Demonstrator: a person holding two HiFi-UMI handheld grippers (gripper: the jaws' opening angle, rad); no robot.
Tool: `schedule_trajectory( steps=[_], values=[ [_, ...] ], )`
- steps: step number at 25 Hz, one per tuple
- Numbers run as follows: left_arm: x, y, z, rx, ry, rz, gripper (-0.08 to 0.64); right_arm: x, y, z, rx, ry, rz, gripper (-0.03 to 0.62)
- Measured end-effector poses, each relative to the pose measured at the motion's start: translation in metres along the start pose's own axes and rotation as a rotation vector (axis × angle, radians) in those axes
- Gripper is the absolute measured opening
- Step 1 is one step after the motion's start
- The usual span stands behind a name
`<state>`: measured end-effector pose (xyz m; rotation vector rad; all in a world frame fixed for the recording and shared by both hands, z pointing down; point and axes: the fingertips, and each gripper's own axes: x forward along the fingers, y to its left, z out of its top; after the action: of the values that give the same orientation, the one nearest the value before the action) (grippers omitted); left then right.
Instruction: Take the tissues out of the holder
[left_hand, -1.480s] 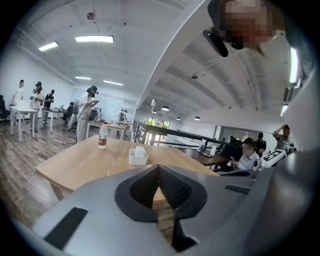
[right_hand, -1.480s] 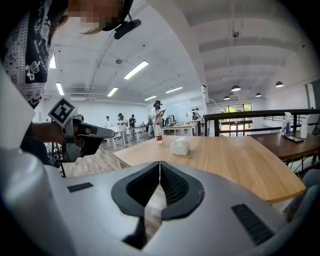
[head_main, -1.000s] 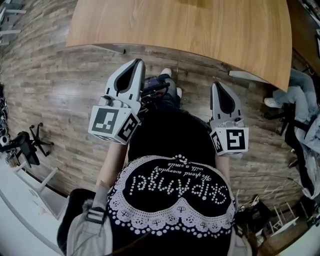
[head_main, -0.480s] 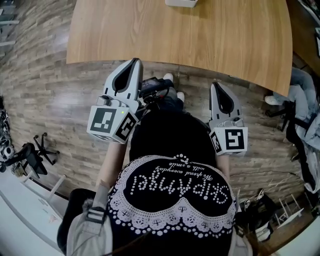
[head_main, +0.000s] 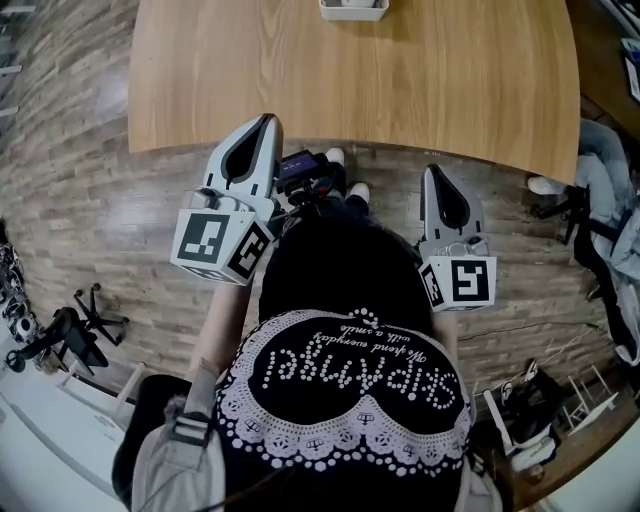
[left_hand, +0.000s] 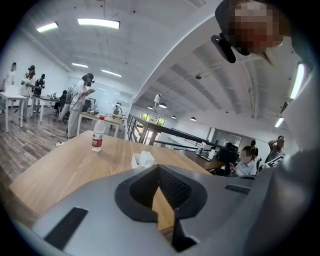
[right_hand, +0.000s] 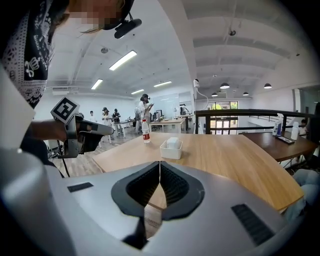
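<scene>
Sitting at the top centre of the head view, the holder (head_main: 353, 9) on the tabletop (head_main: 350, 85) has its tissues (right_hand: 172, 142) inside. Left gripper (head_main: 266, 125) and right gripper (head_main: 433, 172) are pressed together, empty, well apart from it; nothing is done yet.

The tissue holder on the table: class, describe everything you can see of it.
The tissue holder is a low, white, open-topped rectangular tray, plastic by its look. It stands level on the wooden table, well away from the person's edge. A white block of tissues sits inside and rises above the rim. A bottle stands apart beyond it. Only the table and the tissues touch it.
</scene>
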<state>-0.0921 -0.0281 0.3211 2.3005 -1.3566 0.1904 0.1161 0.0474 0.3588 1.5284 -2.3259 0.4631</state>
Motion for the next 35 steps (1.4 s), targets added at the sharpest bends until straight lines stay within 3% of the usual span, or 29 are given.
schedule_trajectory(
  steps=[24,35],
  values=[
    [-0.002,0.029,0.002,-0.027,0.001,-0.016,0.006,0.013,0.017,0.007,-0.002,0.002,-0.031,0.012],
    [-0.014,0.037,0.0,-0.058,-0.021,0.058,0.006,0.029,0.022,0.015,-0.033,-0.001,0.055,0.012]
  ],
)
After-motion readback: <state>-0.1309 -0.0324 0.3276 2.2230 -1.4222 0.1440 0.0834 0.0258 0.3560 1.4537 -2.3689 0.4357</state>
